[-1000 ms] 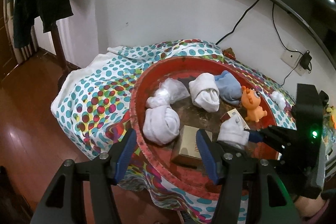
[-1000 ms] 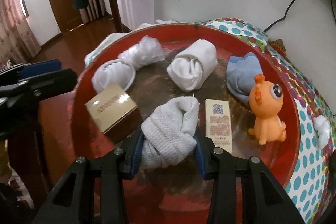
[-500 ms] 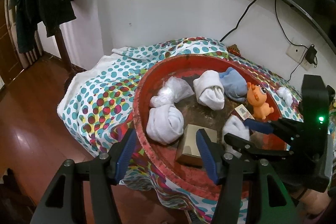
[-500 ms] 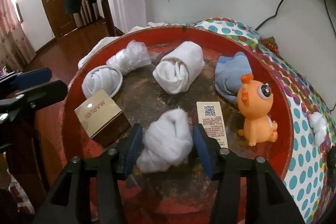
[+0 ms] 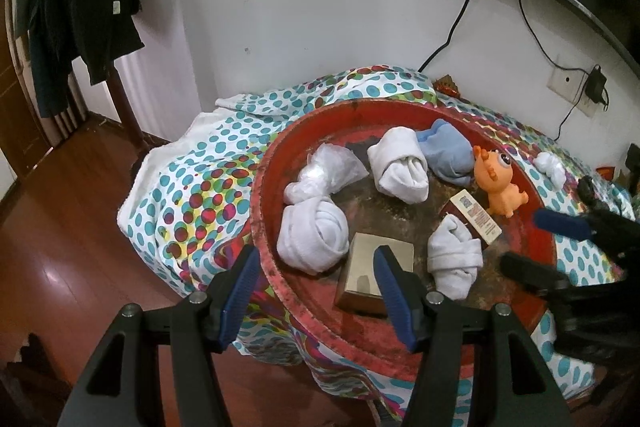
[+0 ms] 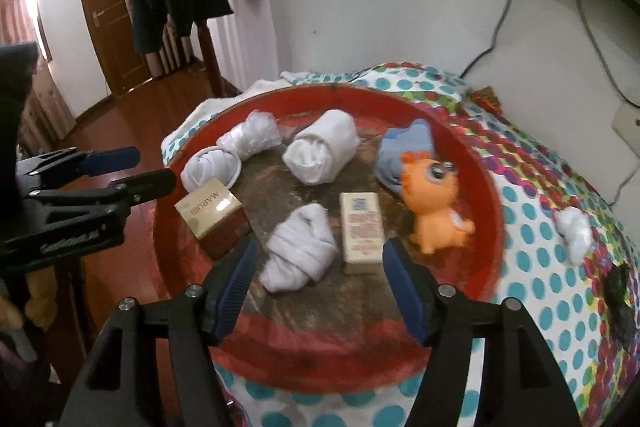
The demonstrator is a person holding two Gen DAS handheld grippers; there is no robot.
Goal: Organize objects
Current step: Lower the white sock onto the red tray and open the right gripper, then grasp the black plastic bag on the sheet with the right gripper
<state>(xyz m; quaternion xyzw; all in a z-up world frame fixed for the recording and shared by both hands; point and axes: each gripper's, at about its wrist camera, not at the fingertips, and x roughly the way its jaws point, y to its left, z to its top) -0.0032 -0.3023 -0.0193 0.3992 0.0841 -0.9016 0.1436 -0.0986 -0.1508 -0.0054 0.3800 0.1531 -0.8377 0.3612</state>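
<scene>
A round red tray point(image 6: 478, 187) point(image 5: 262, 183) on a dotted cloth holds several things: a white rolled sock point(image 6: 300, 255) point(image 5: 454, 259) near its front, a gold box point(image 6: 210, 209) point(image 5: 374, 269), a cream carton point(image 6: 360, 231) point(image 5: 476, 217), an orange toy point(image 6: 430, 201) point(image 5: 500, 183), a blue sock point(image 6: 404, 143) point(image 5: 446, 151), two more white rolls point(image 6: 320, 153) point(image 6: 210, 167) and a plastic-wrapped bundle point(image 6: 252, 133). My right gripper point(image 6: 320, 287) is open and empty, just behind the white sock. My left gripper point(image 5: 316, 287) is open and empty over the tray's left rim, near the gold box.
A small white sock point(image 6: 574, 229) lies on the dotted cloth point(image 6: 560, 187) right of the tray. A dark object point(image 6: 618, 291) sits at the cloth's right edge. Dark clothes hang on a wooden stand point(image 5: 80, 7) at the left. Cables and a wall socket point(image 5: 568, 85) are behind. The wood floor point(image 5: 60, 247) lies below.
My right gripper opened, let go of the white sock in the tray and drew back. My left gripper also pulled back a little and stayed open.
</scene>
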